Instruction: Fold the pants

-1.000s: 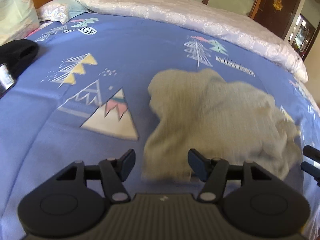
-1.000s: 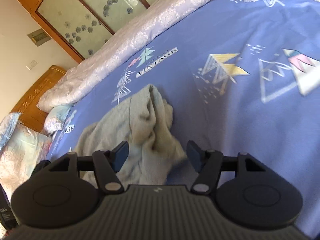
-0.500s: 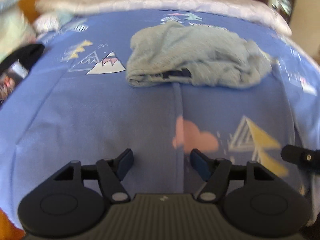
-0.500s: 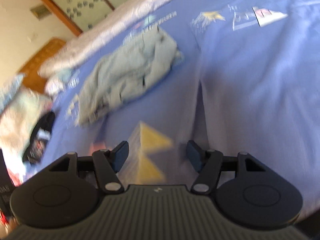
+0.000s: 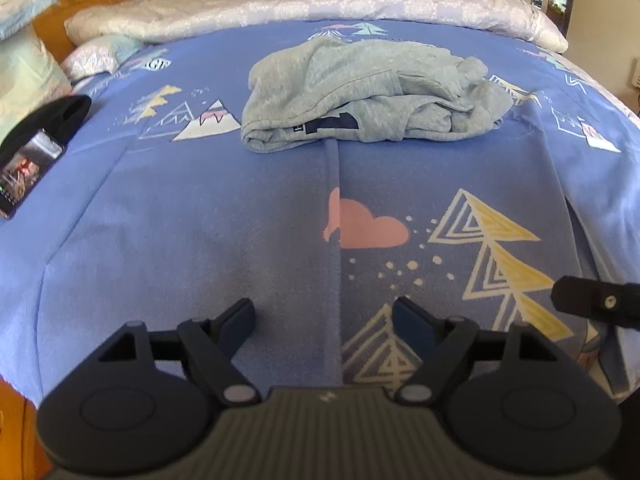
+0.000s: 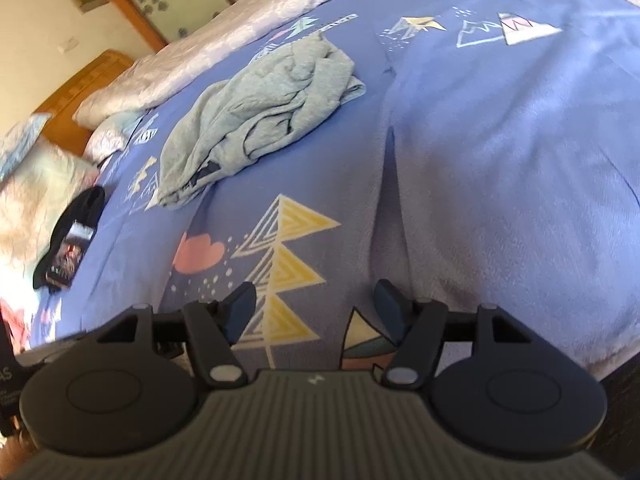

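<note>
Pants [image 5: 368, 94], grey and loosely bundled, lay on the blue blanket [image 5: 200, 220] well ahead of the left gripper [image 5: 323, 314], slightly right of the line between its fingers and apart from both. Left gripper's fingers stood spread, nothing between them but blanket, a lengthwise crease in the cloth running from the gap up toward the bundle. From the right wrist view the pants [image 6: 256, 120] sat far ahead and to the left of the right gripper [image 6: 316, 302], likewise untouched; those fingers were also parted and held nothing. Part of the right gripper [image 5: 596, 304] showed just off the left gripper's right finger. Dark navy patch on the pants' near fold carried small lettering, too small to read. Blanket print: pink cloud and yellow triangle trees just ahead of the fingers; near the bundle's far left, a word fragment reading "GE", rest hidden. Far side of the bundle in the right view, a printed word banner, not legible. Phone [image 5: 26, 172] with lit screen lay on a black cloth [image 5: 68, 114] far out left of the left fingers, screen content unreadable. White quilt [image 5: 320, 4] lay beyond the pants.
</note>
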The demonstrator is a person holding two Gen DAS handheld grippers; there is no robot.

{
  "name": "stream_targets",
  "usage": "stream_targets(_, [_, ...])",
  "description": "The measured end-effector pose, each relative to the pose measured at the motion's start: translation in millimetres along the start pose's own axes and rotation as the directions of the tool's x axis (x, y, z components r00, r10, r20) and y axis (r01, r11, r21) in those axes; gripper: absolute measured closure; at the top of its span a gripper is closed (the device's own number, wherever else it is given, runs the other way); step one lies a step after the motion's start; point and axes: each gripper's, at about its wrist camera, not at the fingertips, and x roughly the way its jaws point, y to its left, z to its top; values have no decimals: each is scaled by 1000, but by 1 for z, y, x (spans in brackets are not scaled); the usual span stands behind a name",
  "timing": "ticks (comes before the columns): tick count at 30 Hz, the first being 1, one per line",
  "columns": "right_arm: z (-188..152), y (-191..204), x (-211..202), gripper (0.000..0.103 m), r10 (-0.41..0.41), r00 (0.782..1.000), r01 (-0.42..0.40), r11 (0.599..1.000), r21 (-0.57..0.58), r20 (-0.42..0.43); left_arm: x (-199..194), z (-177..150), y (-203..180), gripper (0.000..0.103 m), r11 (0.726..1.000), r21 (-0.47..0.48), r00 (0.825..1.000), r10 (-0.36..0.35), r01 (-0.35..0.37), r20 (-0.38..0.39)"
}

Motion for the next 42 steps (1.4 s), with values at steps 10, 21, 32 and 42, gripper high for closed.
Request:
stream_targets(10, [2,0,3,24,9,1000,-9,999,43,-1,4,-1,8,0,999,-26,999,-27,26,-41])
stream_targets(21, [-3,3,6,6,68,997,-69,996,48,24,5,2,9,0,999,-33,997,-25,22,-71])
stream_targets(32, [0,3,1,4,85,996,-85,996,30,8,3,4,9,0,999,-47,996,-14,10,-87])
stream_targets(42, [2,3,-4,4,81,996,-82,997,13,30,-3,2,8,0,999,-32,997,16,-19,-77])
